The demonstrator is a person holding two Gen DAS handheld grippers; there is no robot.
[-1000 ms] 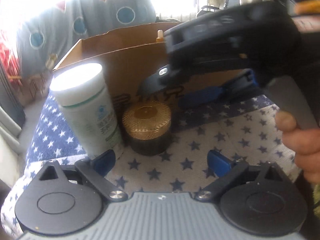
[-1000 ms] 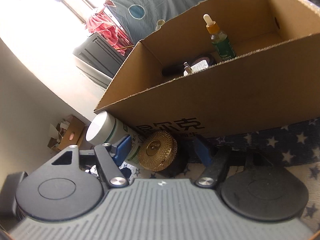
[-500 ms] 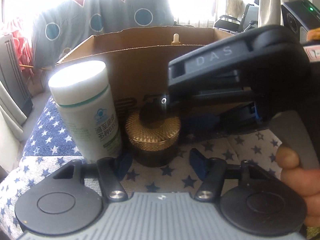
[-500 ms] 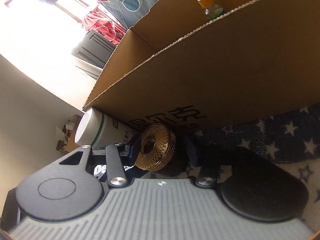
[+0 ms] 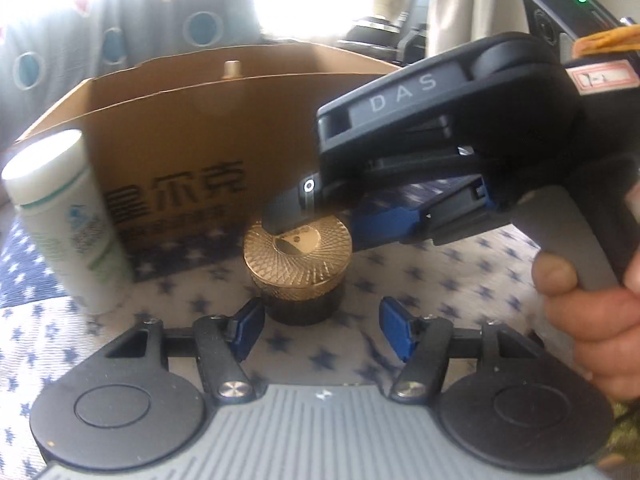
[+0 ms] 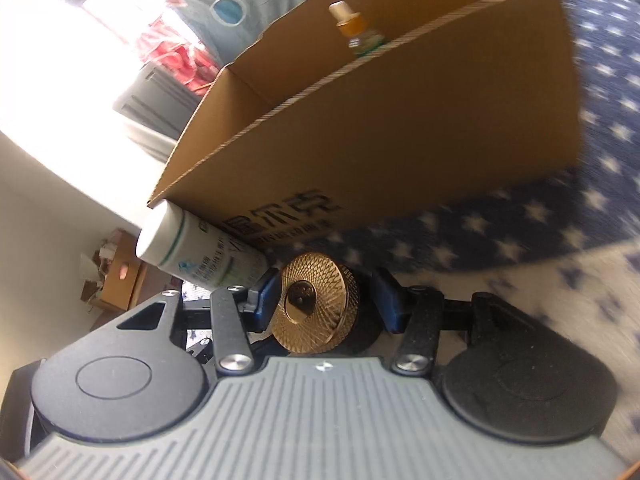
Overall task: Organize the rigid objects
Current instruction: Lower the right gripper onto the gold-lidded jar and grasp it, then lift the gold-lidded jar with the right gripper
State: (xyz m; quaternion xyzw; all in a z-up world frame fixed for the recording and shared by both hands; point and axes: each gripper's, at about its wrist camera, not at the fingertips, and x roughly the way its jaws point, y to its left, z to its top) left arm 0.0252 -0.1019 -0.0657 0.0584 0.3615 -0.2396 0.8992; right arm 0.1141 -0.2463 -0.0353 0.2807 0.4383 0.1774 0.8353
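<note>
The right gripper [image 6: 326, 306] has its 2 blue pads either side of the gold-lidded jar [image 6: 316, 306]. The left pad sits against the lid's edge; the right pad looks a little clear of the dark body, and the jaws are opening slightly, so there is no firm squeeze that I can confirm. The jar stands on the star-print cloth [image 6: 540, 216], just in front of the cardboard box [image 6: 400, 132].

The left gripper [image 5: 322, 326] is about half open and holds nothing. Its pads sit just short of the jar [image 5: 298, 256], with cloth [image 5: 440, 280] showing between them.

From the left wrist view, the right gripper [image 5: 316, 220] comes in from the right, gripped by a hand [image 5: 592, 308]. Its near finger lies across the far edge of the lid and covers the far pad's contact. The right wrist view shows what that hides: both pads, the lid tilted toward the camera, and a dropper bottle [image 6: 356, 30] standing inside the box. In the left view only the dropper's tip [image 5: 231, 69] clears the box [image 5: 180, 128] wall.

The white bottle [image 5: 68, 220] stands left of the jar, touching or nearly touching the box front. In the right view the bottle [image 6: 200, 254] is partly behind the gripper. Both views are blurred, and the window glare washes out the background.
</note>
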